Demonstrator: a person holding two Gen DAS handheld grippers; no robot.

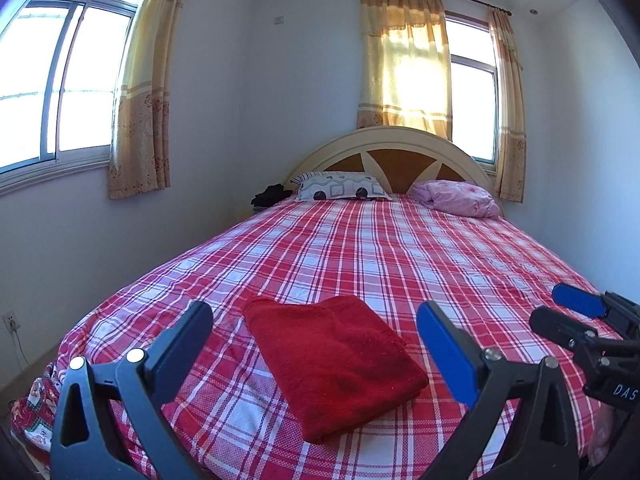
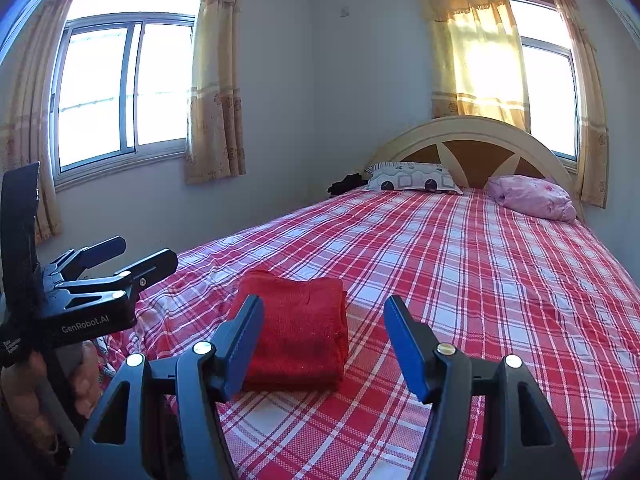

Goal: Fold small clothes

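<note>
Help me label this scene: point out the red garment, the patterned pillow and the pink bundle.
red garment (image 1: 332, 364), left wrist view, middle of its folded top.
patterned pillow (image 1: 340, 188), left wrist view, centre of its face.
pink bundle (image 2: 532, 196), right wrist view, middle of its crumpled top.

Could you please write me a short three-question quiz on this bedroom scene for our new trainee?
1. True or false: the red garment lies folded on the plaid bedsheet.
2. What does the left gripper hold? A) the garment B) a pillow C) nothing
3. Fill in: beside the patterned pillow at the headboard lies a bundled ____ quilt.

Key: 1 true; 2 C, both it and the right gripper stand open and empty; 3 pink.
</note>
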